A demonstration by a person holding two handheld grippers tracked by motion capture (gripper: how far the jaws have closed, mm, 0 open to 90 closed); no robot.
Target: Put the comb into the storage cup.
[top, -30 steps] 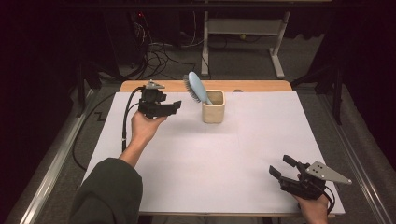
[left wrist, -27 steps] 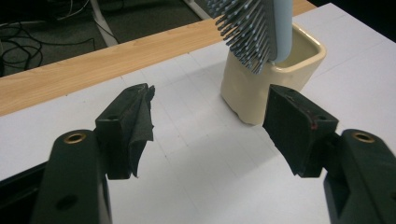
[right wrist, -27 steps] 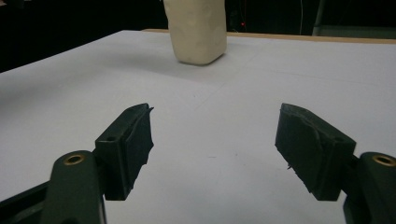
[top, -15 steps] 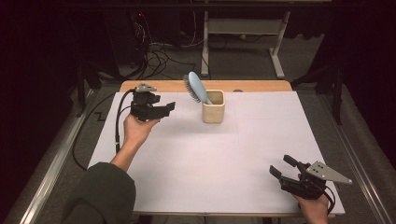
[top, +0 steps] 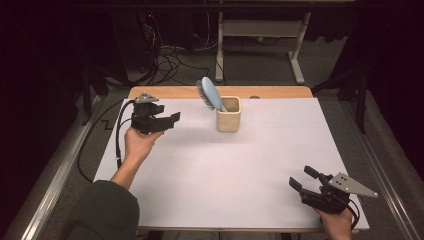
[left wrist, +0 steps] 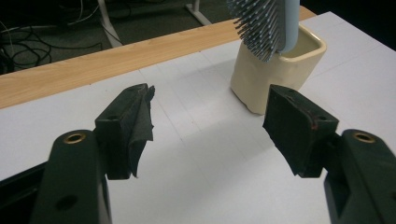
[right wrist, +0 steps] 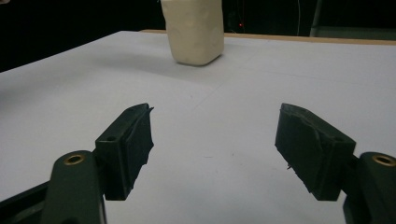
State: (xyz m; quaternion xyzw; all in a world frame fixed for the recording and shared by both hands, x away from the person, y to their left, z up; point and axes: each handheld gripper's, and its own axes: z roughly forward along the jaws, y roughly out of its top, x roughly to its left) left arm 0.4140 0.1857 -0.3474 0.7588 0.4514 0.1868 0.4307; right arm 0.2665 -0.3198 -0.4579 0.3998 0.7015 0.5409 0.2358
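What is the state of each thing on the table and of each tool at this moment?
Hairbrush: standing handle-down in the cup, head leaning out to the left, not held.
Cup: upright on the white table, touched by no tool.
Left tool: open, empty, raised left of the cup.
Right tool: open, empty, low near the table's front right corner.

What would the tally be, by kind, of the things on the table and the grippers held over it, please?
Cups: 1
Hairbrushes: 1, standing in the cup
Grippers: 2, left gripper and right gripper, both open
Total: 4
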